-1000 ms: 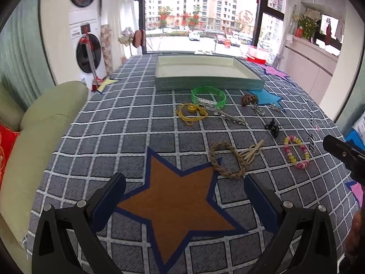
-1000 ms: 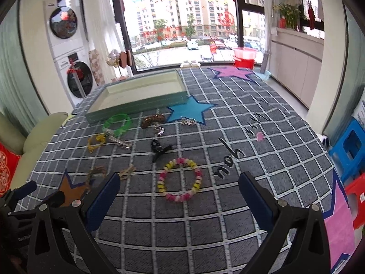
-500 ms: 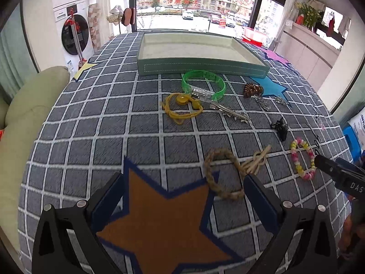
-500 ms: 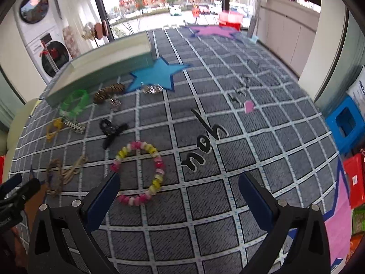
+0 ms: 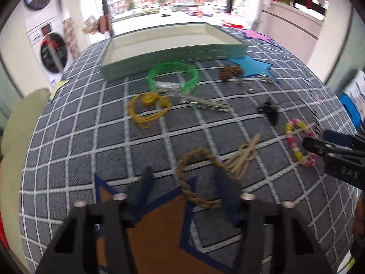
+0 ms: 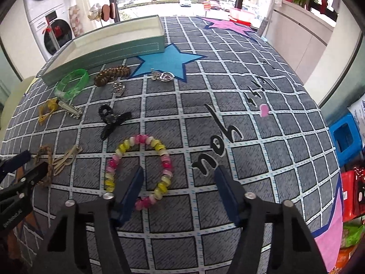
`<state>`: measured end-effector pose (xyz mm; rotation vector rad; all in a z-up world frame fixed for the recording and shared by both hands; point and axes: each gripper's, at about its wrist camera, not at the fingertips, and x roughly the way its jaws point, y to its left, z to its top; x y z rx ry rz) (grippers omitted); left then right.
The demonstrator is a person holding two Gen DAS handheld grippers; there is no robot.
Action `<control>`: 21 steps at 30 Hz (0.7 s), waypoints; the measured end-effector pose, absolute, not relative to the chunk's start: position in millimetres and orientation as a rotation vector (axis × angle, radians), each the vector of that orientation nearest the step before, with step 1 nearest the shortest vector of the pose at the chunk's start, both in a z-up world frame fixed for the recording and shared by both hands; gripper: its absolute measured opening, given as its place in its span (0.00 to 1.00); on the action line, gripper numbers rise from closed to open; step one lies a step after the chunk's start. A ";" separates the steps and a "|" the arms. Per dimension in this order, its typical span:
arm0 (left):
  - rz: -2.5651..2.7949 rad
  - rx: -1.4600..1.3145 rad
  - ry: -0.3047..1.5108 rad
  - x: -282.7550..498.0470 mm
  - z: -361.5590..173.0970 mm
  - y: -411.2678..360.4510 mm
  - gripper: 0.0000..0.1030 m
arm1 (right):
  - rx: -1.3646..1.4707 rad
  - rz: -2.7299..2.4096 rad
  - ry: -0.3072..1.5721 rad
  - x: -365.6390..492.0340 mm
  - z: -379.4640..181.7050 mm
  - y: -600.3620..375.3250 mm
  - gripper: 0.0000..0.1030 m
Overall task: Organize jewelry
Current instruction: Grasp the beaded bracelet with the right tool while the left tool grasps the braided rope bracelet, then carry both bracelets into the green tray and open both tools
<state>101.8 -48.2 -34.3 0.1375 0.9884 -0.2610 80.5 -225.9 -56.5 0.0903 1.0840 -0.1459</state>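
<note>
A braided rope bracelet (image 5: 198,175) lies on the checked cloth at the orange star's edge. My left gripper (image 5: 184,189) hangs just over it, jaws closing, the loop between the fingers and neither pad clearly pressing. A pink and yellow beaded bracelet (image 6: 136,171) lies under my right gripper (image 6: 179,185), whose jaws are also closing. Its left finger (image 6: 130,189) sits over the ring's inside, and the ring's right arc is in the gap. The pale green tray (image 5: 173,54) stands at the far side, and nothing shows inside it.
Between the bracelets and the tray lie a green bangle (image 5: 173,75), a yellow cord (image 5: 146,109), a silver clip (image 5: 205,102), a brown scrunchie (image 6: 111,74), a heart charm (image 6: 165,76) and a black claw clip (image 6: 109,119). A blue stool (image 6: 344,134) stands beyond the table's right edge.
Both grippers have come down and forward, the left over the rope bracelet and the right over the beaded one. Both pairs of jaws have narrowed from wide apart.
</note>
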 end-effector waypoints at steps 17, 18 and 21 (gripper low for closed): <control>-0.404 -0.017 0.962 106.6 1.7 -24.4 0.20 | 0.210 -0.058 1.014 84.2 -23.0 -229.6 0.09; -0.410 -0.027 0.955 108.2 7.9 -22.3 0.20 | 0.218 -0.047 1.004 86.3 -16.8 -230.1 0.09; -0.421 -0.054 0.925 117.9 29.8 -16.1 0.20 | 0.245 -0.014 0.978 96.6 -0.7 -231.7 0.09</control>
